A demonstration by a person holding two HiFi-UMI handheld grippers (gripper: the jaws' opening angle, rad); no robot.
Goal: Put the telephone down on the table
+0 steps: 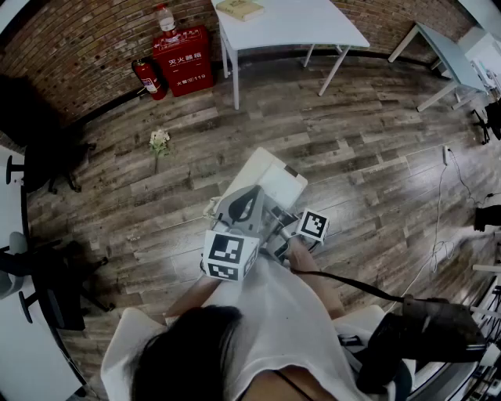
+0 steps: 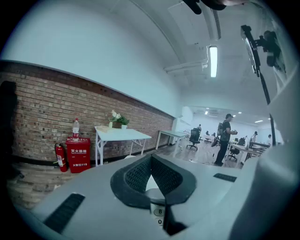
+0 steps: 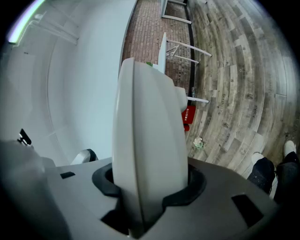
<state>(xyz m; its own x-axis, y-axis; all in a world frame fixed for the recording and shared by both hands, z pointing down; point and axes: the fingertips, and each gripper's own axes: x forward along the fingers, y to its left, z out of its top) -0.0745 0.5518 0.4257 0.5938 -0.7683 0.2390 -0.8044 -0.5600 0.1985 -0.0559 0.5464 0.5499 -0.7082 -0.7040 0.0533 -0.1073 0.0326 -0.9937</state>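
And here is 1 white telephone (image 1: 270, 176), up in the air at the middle of the head view, over the wooden floor (image 1: 376, 157) and just ahead of the person (image 1: 266, 329).

2 tools are on show. The right tool (image 3: 150, 183) is clenched on the telephone: in the right gripper view its 2 dark pads (image 3: 194, 185) press either side of the white body, which stands edge-on up the centre of that frame.

Over to the left tool (image 2: 151, 171). Its 2 ribbed pads (image 2: 136, 177) meet at their far tips, so it is closed. A white sliver and 2 keys, marked 8 and 0, show in the narrow gap at their root. Whether that tool actually pinches the telephone, I cannot tell.

Each tool carries 1 marker cube, 2 in all: the left cube (image 1: 229, 254) at lower centre of the head view, the right cube (image 1: 313, 225) just to its right.

2 white surfaces sit along the top of the head view, 1 at upper centre (image 1: 313, 23) and 1 at upper right (image 1: 442, 51), both well apart from the telephone. The centre one carries 1 flat tan item (image 1: 239, 8).

To its left, against the brick wall, stand 1 red cabinet (image 1: 182, 59) with 1 bottle (image 1: 164, 17) on top and 1 fire extinguisher (image 1: 149, 78) just beside it. 1 small bunch of flowers (image 1: 160, 141) lies on the floor below them.
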